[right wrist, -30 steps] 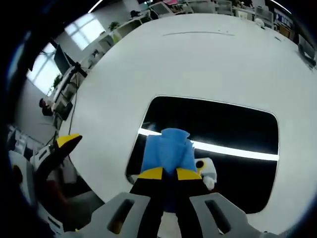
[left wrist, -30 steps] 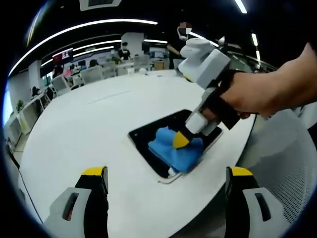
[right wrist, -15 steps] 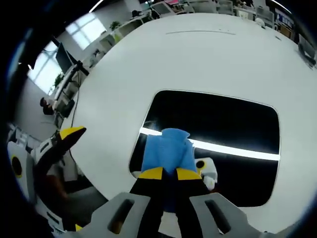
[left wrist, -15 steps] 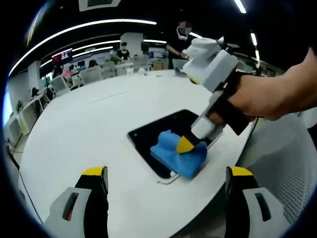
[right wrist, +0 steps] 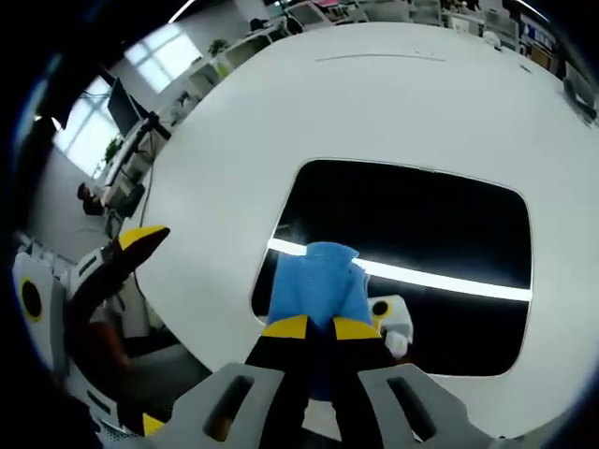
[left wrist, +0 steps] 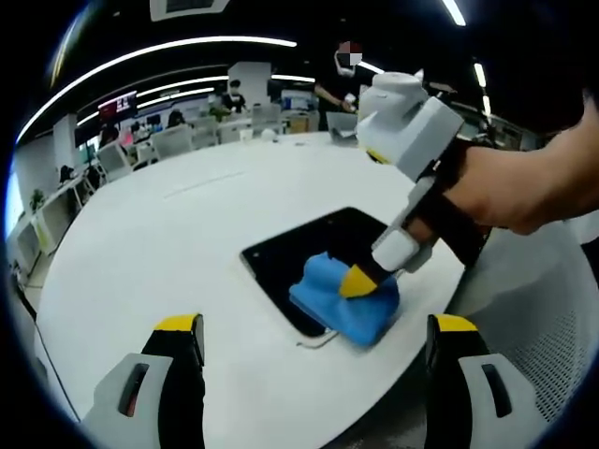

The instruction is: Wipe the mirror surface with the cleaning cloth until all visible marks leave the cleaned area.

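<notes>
Right gripper (right wrist: 313, 326), yellow-tipped jaws clamped narrow on the crumpled blue cleaning cloth (right wrist: 314, 285), pressing it onto the near edge of the dark rectangular mirror (right wrist: 421, 220), which lies flat on the round white table (right wrist: 374, 103) (a ceiling light strip reflects across the glass). Left gripper (left wrist: 314, 327) hovers near the table edge, jaws wide, holding nothing. Beyond: office desks (left wrist: 173, 136).

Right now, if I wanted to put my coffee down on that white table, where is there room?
Most of the white table is bare: the wide stretch between the mirror and the far chairs. It is crowded at the near edge, where the right gripper presses the blue cloth on the mirror and the open left gripper waits.
</notes>
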Tool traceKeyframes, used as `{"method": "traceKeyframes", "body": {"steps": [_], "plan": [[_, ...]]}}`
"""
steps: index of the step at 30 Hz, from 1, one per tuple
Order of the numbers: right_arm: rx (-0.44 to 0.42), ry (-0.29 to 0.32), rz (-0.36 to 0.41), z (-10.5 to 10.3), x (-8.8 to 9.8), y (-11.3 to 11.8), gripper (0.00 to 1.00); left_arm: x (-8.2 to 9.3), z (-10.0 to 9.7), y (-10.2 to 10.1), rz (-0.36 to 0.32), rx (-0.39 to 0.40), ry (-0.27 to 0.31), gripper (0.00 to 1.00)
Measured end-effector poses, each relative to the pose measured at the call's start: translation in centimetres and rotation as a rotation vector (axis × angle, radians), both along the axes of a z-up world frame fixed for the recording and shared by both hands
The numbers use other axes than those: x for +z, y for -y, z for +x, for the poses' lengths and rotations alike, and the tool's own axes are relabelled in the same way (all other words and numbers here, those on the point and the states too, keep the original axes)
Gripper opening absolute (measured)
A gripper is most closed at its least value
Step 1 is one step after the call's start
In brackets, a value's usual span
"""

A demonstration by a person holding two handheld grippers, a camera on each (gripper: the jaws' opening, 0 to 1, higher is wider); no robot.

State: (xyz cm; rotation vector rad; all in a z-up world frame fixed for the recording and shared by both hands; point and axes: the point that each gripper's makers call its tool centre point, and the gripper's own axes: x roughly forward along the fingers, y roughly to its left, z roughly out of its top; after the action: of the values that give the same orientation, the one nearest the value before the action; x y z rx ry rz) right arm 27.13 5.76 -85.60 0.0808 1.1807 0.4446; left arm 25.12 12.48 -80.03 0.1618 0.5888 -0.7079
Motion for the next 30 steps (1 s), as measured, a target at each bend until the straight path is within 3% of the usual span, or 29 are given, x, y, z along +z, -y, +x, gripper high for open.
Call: {"method": "traceKeyframes", "body": {"steps": [30], "plan": [[0.004, -0.011, 0.024, -1.6, 0.0, 0.2, 0.02, -0.4, -0.3, -0.2, 0.007, 0.013, -0.023, 0.99]]}}
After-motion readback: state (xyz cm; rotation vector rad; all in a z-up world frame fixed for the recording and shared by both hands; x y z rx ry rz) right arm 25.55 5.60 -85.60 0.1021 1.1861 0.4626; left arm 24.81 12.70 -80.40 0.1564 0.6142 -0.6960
